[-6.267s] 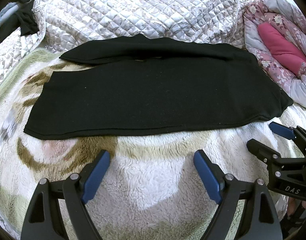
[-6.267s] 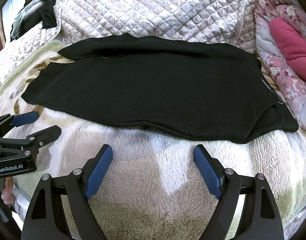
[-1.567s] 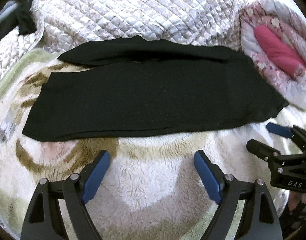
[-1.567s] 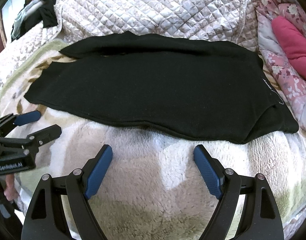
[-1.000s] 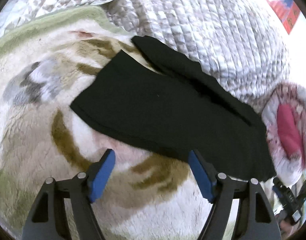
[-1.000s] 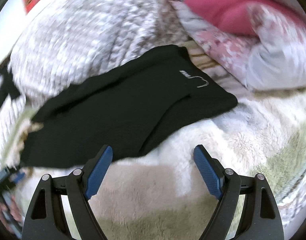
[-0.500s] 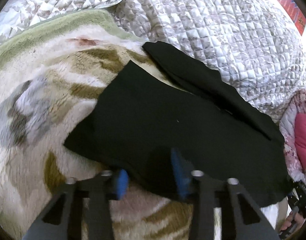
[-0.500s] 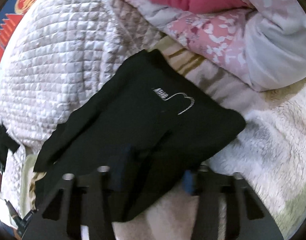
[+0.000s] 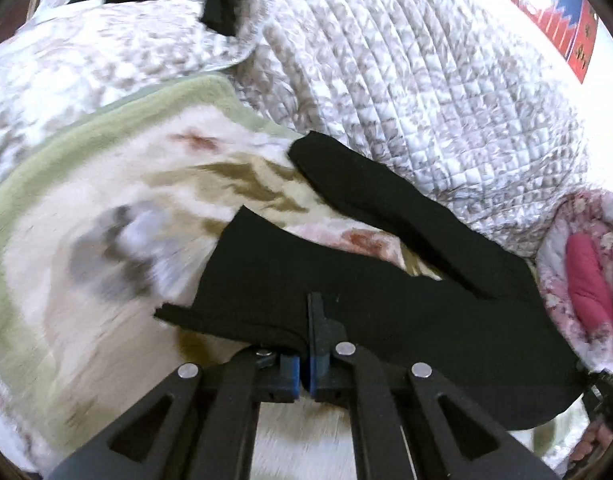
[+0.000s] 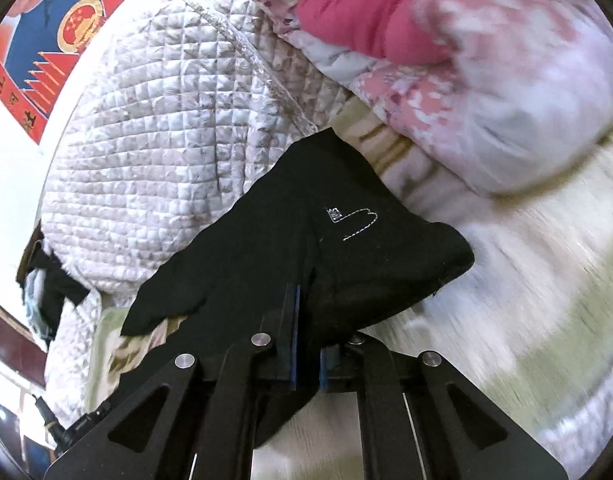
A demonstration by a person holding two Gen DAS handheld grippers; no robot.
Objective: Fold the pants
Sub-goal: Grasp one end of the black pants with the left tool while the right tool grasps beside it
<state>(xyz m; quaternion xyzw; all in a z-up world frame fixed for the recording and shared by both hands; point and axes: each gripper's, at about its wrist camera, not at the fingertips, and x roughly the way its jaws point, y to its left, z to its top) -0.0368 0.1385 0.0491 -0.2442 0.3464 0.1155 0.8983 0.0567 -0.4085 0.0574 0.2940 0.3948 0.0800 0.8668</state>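
The black pants lie on the fleece blanket of the bed, just in front of the quilted cover. My left gripper has its jaws pressed together on the near hem at the leg end. My right gripper pinches the near edge at the waist end, lifting that fabric off the blanket, below the pink floral quilt.

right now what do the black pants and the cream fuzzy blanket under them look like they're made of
Black pants: soft matte knit, probably cotton jersey or fleece; no sheen, drapes limply from both grippers. Cream fuzzy blanket: plush synthetic fleece, going by its tufted pile. Fibre content can't be confirmed.
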